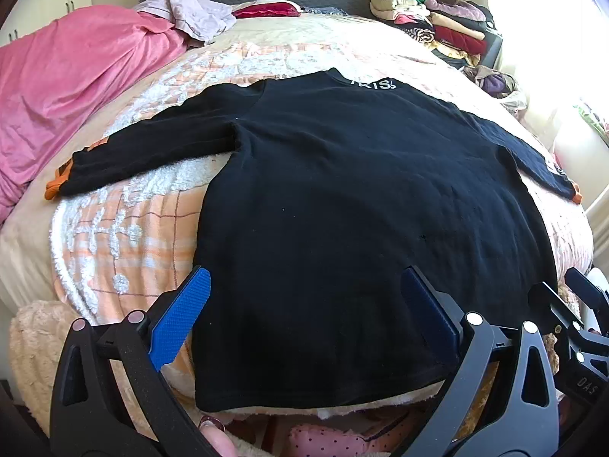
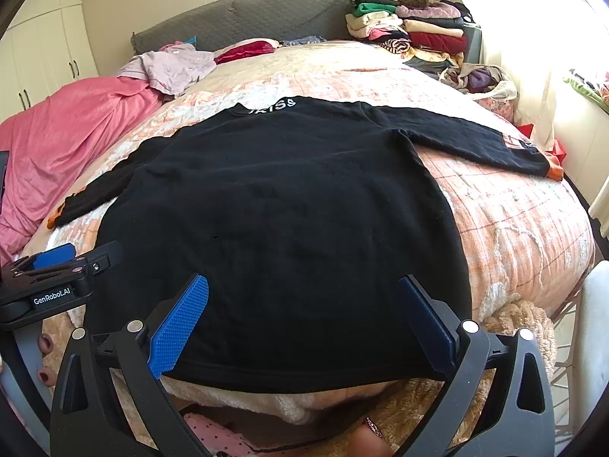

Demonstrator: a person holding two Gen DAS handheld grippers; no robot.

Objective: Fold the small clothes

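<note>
A black long-sleeved top [image 1: 342, 190] lay spread flat, back up, on the quilted bedspread [image 1: 125, 236], collar with white lettering [image 1: 373, 84] at the far end and both sleeves stretched out sideways. Its hem ran just under and between the fingers of both tools, nearest the person.

The left gripper [image 1: 304, 312] hovered over the hem with its blue pads [image 1: 179, 323] spread as wide as they go and nothing between them but the cloth lying below; no pinch had been made. The right gripper [image 2: 304, 316] stood the same way, pads [image 2: 179, 327] fully apart, empty, poised over the hem further to the right. Neither looked to be touching the fabric, though contact could not be told for certain.

Judging from this layout, the step in hand was the first fold, probably bringing a sleeve and side panel across the body. To do it well, each tool would want one pad slid under the edge and one over, catching both layers. The left sleeve, whose orange cuff [image 1: 53, 186] lay well beyond the left fingers, should go first, kept straight so the crease ran parallel to the side seam. The two hands should lift together and low, since the soft, tufted bedspread could drag the knit and bunch it.
</note>
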